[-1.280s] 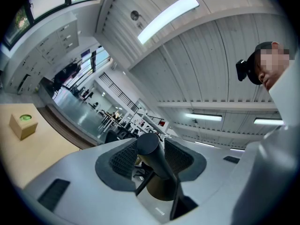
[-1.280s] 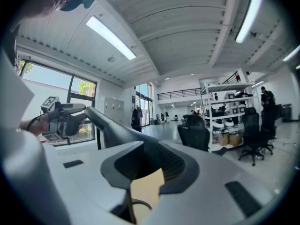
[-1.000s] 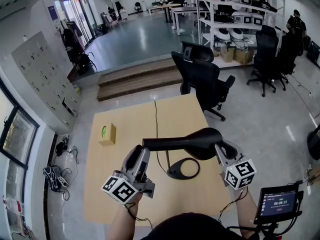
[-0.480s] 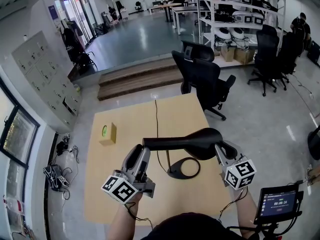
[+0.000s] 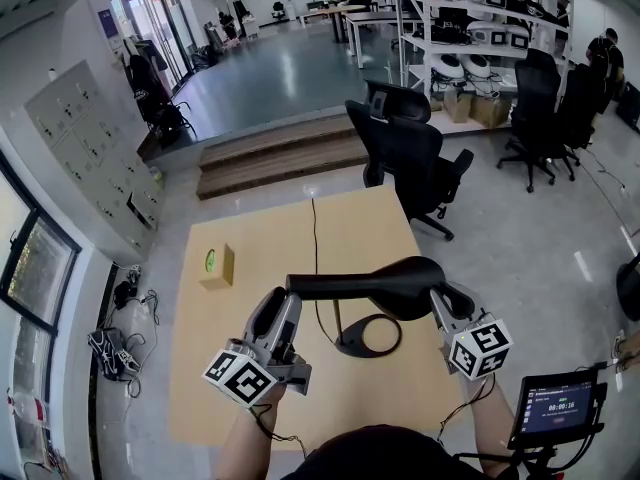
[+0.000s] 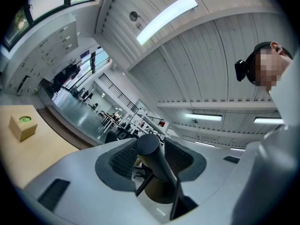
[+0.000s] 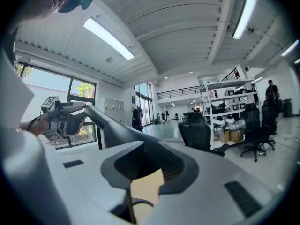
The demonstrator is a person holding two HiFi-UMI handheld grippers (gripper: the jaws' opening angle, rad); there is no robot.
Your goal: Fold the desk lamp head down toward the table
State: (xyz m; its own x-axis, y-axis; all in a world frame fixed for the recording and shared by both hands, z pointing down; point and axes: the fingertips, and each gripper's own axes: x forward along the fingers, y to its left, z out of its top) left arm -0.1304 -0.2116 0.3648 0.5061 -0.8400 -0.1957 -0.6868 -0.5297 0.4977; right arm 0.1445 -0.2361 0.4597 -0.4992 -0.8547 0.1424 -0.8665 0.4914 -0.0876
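Low in the frame, the left hand-held gripper (image 5: 286, 298) is clamped on the round left end of the lamp arm (image 5: 330, 288). The right hand-held gripper (image 5: 440, 303) has its jaws closed on the right end of the lamp head (image 5: 405, 280). The black desk lamp (image 5: 365, 285) stands mid-tabletop (image 5: 260, 238), its long axis about level and running left to right, head pointing right, above its ring base (image 5: 368, 339). Its cord (image 5: 314, 238) runs to the far edge. A small box (image 5: 215, 266) sits upper left.

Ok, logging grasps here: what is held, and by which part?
The left gripper clamps the lamp head at its narrow bar end. The right gripper sits at the wide end; whether it grips cannot be told.
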